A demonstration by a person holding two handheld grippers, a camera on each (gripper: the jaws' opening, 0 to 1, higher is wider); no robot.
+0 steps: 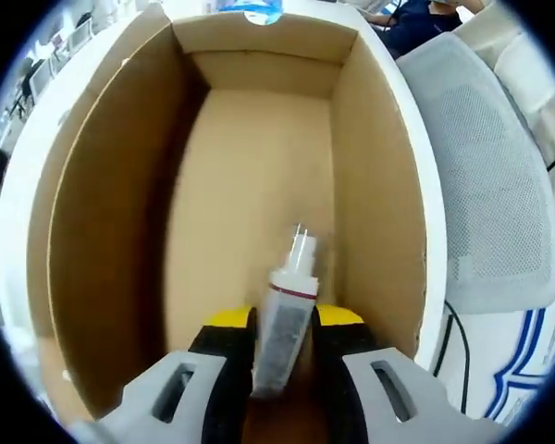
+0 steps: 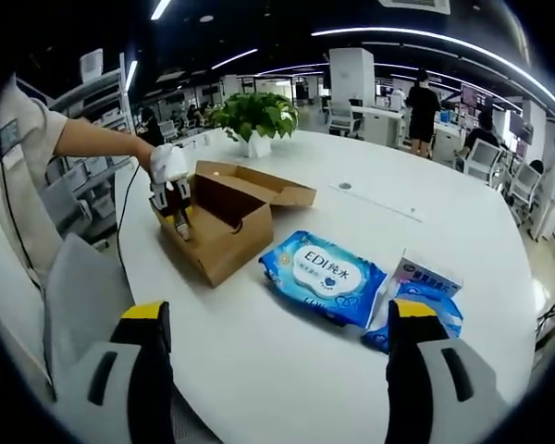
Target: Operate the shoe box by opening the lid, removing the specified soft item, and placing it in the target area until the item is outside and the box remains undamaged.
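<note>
Left gripper (image 1: 282,347) at lower centre of the left gripper view, clenched on a small clear spray bottle (image 1: 287,319), nozzle pointing up the frame, deep inside the open cardboard shoe box (image 1: 120,231). Brown inner walls rising on both sides, white outer rim around them. Grey mesh chair back (image 1: 495,185) to the right of the box.

Seen in the right gripper view at upper left: same left gripper (image 2: 178,215), held by a hand (image 2: 166,162), dipped into the shoe box (image 2: 227,227), lid folded back toward the potted plant (image 2: 254,116). Right of the box on the white tabletop (image 2: 305,370), a blue pack of wet wipes (image 2: 324,273), then a smaller blue and white pack (image 2: 425,287) at centre right. Right gripper (image 2: 279,356) at the bottom of the frame, released, jaws wide apart, grasping nothing.
</note>
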